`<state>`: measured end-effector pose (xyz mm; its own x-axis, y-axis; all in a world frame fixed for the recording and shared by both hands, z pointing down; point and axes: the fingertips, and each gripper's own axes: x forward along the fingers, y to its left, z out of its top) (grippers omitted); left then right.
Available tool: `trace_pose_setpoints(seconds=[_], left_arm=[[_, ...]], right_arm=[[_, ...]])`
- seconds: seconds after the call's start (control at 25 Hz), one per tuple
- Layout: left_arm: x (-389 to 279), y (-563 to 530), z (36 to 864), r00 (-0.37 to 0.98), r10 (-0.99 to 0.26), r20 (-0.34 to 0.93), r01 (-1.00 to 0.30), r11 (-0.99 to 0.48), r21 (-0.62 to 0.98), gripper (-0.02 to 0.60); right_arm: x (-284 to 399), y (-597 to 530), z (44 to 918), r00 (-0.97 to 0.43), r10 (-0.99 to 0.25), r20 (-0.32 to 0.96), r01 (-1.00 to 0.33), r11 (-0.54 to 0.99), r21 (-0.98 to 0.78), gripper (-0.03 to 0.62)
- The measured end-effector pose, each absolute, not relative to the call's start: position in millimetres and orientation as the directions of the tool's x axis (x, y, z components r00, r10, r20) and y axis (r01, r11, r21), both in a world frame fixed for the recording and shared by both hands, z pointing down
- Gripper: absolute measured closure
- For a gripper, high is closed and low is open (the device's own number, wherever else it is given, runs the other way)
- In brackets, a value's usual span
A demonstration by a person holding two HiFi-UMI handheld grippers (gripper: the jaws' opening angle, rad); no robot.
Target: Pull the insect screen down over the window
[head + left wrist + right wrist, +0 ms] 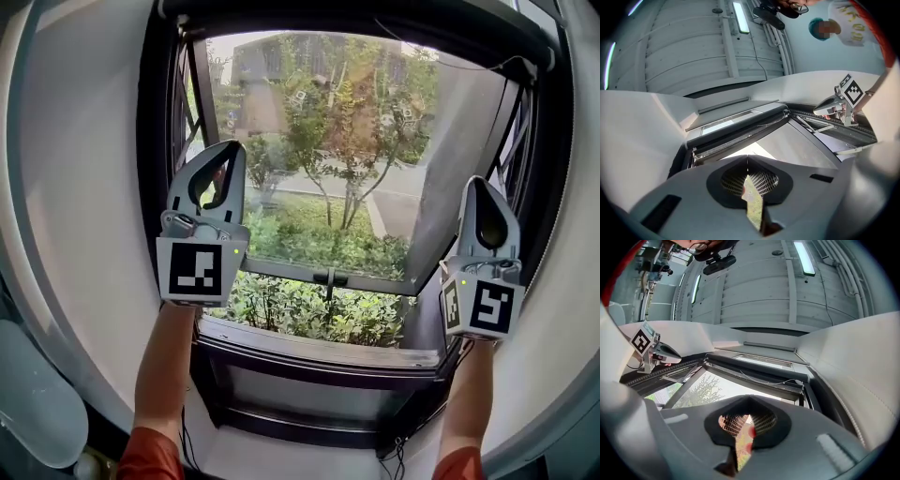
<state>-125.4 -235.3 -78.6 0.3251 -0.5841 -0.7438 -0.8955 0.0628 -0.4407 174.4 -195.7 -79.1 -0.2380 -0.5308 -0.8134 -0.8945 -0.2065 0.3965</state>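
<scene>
The insect screen is rolled up in its dark housing [375,17] along the top of the window; the same housing shows in the left gripper view [740,127] and the right gripper view [757,372]. A thin cord [764,379] hangs along it. Below it the glass sash [328,159] is swung outward over a garden. My left gripper [231,150] is raised at the left of the opening, shut and empty. My right gripper [474,182] is up at the right side, also shut with nothing in it. Both point up toward the housing, well below it.
White reveal walls [84,187] flank the window. The sash handle [330,277] sits on the bottom rail above the sill [319,345]. Folding stays [520,141] stand at the right frame. Cables [394,457] hang under the sill, and a pale rounded object [37,398] sits low at the left.
</scene>
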Motion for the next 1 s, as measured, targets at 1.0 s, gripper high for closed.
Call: trace_pose_setpoints(seconds=[1.0], left_arm=[[-99.4, -249.2, -200.1, 0.33, -0.583, -0.742, -0.521, 0.543, -0.658, 0.575]], right_arm=[[172.9, -200.2, -221.9, -0.227, -0.558, -0.798, -0.645, -0.528, 0.553, 0.583]])
